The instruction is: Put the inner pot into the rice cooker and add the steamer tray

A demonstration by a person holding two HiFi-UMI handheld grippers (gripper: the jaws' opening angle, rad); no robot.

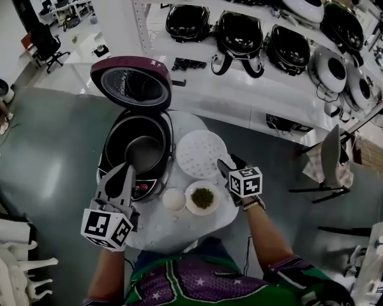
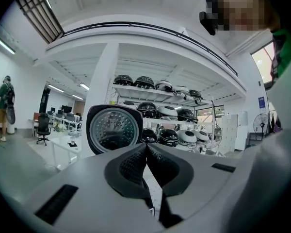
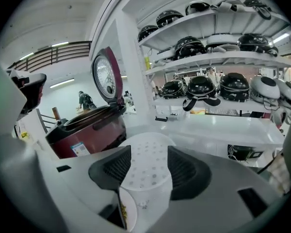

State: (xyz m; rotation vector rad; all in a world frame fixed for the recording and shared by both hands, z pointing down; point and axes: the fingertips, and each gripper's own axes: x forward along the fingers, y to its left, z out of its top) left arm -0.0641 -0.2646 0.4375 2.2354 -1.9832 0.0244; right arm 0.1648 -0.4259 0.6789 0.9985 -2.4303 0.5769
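One rice cooker (image 1: pixel 108 146), lid up, stands on the bench (image 1: pixel 159 225) with one inner pot (image 1: pixel 143 152) inside. One steamer tray (image 1: pixel 201 153) lies at its 3 o'clock, with two small dishes (image 1: pixel 203 197) at the tray's 6 o'clock; the cooker's sticker is unreadable. The left gripper (image 1: pixel 127 169) has its fingers closed on nothing, and the right gripper (image 1: pixel 228 163) holds its fingers wide apart, empty, at the tray's near edge.

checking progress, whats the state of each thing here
lid: open, upright
pot: in cooker
tray: on table, outside cooker
left gripper: shut, empty
right gripper: open, empty, by tray
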